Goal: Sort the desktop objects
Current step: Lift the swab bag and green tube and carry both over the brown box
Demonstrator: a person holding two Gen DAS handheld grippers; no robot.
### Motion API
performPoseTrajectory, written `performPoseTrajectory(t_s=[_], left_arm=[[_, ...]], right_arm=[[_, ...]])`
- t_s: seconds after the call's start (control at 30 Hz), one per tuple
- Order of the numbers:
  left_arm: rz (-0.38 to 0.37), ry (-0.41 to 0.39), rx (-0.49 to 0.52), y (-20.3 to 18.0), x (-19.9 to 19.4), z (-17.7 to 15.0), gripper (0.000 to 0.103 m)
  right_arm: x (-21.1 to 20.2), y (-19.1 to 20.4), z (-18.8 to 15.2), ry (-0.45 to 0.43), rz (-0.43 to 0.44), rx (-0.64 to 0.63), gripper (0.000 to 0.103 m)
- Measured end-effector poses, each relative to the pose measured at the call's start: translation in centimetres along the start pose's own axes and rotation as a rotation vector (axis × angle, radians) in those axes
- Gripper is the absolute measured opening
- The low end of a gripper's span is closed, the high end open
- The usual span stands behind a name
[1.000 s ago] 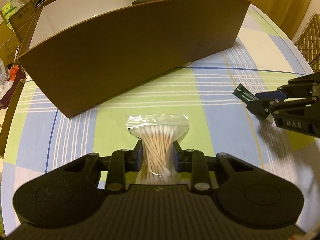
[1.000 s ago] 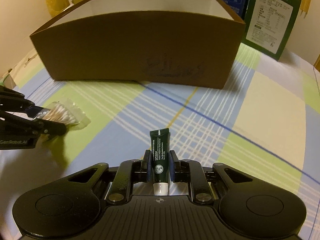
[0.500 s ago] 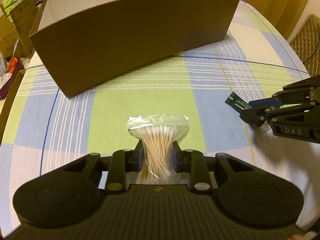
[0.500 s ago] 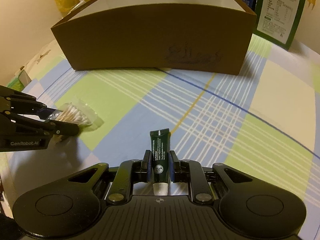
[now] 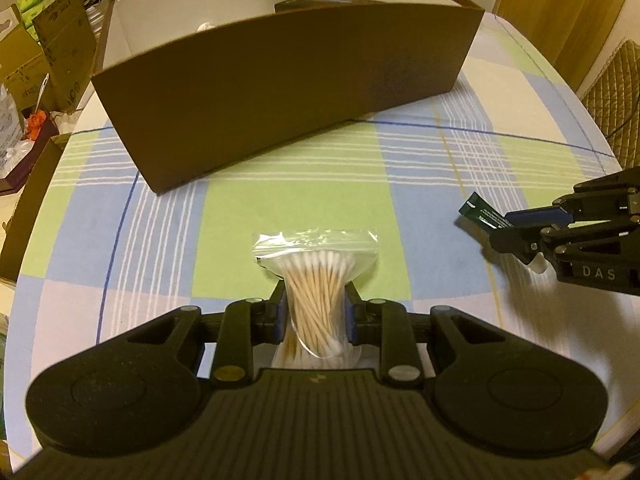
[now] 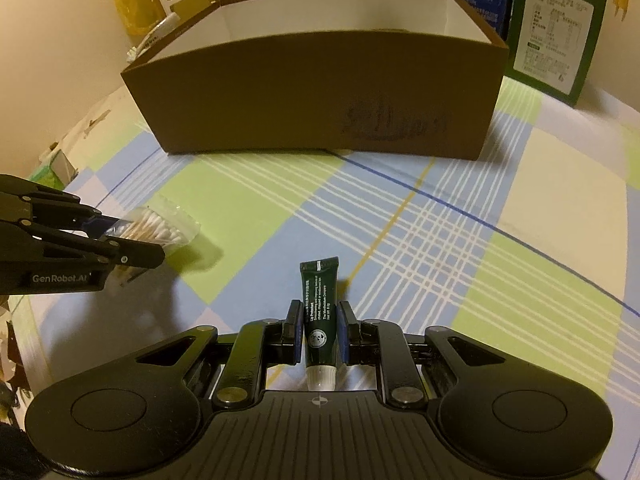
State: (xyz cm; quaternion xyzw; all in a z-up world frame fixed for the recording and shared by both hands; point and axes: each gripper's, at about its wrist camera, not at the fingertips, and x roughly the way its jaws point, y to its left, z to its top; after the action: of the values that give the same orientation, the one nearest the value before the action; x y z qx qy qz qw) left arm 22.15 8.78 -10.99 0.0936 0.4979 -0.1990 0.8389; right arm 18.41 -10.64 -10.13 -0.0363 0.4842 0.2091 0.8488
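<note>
From the left wrist camera, the left gripper [image 5: 314,314] has its fingers closed on a clear zip bag of cotton swabs [image 5: 316,268], pinching the bag at its middle so the swab tips fan out beyond the fingers above the checked tablecloth [image 5: 160,220]. Ahead stands a brown cardboard box [image 5: 280,92], open at the top with a white inside; something dark and something white show over its near wall, too hidden to name. At the right edge the right gripper [image 5: 516,226] clamps a dark green tube [image 5: 482,212].

From the right wrist camera, the right gripper [image 6: 319,330] has its fingers shut on the dark green tube [image 6: 319,312], white cap toward the camera, crimped end pointing at the cardboard box [image 6: 320,100]. The left gripper [image 6: 120,240] enters from the left, holding the bag of cotton swabs [image 6: 164,226] off the table. A green carton [image 6: 556,28] stands just right of the box.
</note>
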Motion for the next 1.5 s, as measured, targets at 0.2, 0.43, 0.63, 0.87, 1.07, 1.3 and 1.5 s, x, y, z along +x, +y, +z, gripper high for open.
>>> performPoseTrajectory(t_s=[0.2,0.43,0.63,0.87,1.07,1.3,1.5], left_arm=[[-0.001,-0.014,0.001,-0.1,-0.5,0.2,0.022],[-0.001,-0.031,0.001,0.0,-1.5,0.5,0.022],[-0.002,-0.053,0.006,0.1,-2.6,1.0,0.022],[-0.005,-0.095,0.008,0.2,-4.3,1.8,0.022],[-0.023,-0.137,0.005,0.3,-5.8,2.8,0.022],[-0.023,-0.187,0.0,0.4,-6.2,4.4,0.022],[-0.019,-0.243,-0.011,0.9,-7.0,6.3,0.022]], right_arm=[[-0.7,0.0,0.0,-0.006,0.005,0.006,0.014],[-1.4,-0.2,0.1,-0.007,0.027,0.023,0.014],[-2.5,-0.1,0.7,-0.025,0.064,0.034,0.014],[-3.6,0.5,1.9,-0.056,0.114,0.033,0.014],[-4.5,0.7,3.5,-0.086,0.138,0.022,0.014],[-4.9,0.7,5.7,-0.121,0.147,0.015,0.014],[-5.5,0.6,7.8,-0.162,0.153,-0.003,0.014]])
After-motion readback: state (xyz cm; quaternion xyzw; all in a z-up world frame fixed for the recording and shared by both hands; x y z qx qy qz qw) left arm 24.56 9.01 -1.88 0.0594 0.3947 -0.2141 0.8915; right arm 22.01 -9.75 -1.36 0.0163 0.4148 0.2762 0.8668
